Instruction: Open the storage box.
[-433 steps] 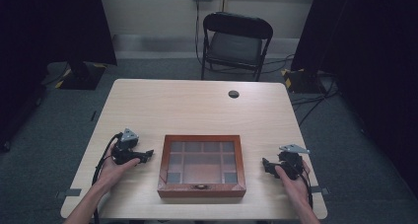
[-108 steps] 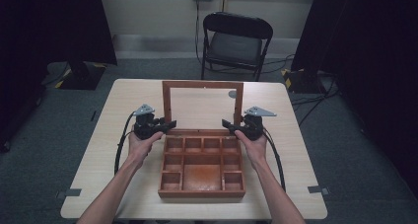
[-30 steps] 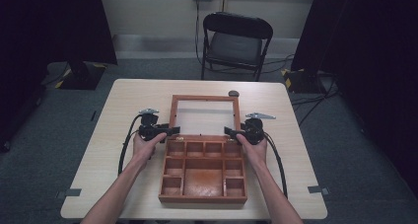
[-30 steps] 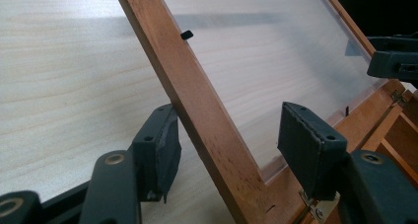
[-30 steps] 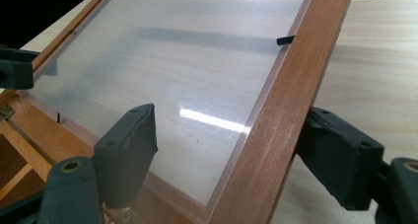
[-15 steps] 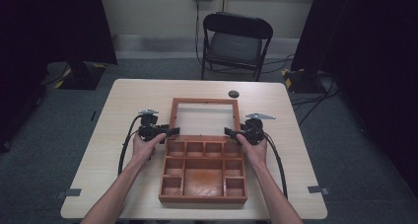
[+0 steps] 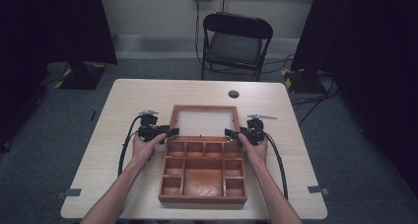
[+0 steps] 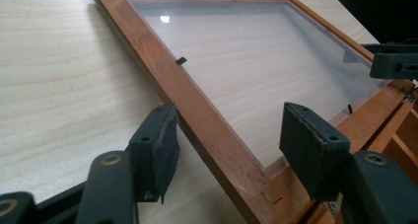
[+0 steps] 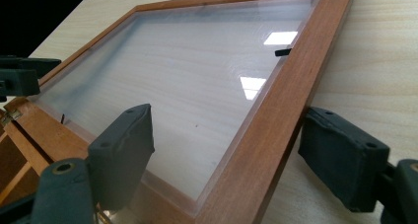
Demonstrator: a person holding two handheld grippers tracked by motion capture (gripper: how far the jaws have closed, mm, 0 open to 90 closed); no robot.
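**Lid laid flat, jaws letting go**

The box (image 7: 202,172) sits mid-table, its glass lid (image 7: 203,122) now folded back flat. The left gripper (image 7: 170,132) and right gripper (image 7: 230,132) straddle the lid's side rails, the right's jaws just widened; opening looks finished.

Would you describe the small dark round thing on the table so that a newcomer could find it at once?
Start at the light wooden table and find the open wooden box in its middle. Beyond its glass lid, near the far edge before the folding chair, lies a small black disc, the one loose item standing apart from the box.
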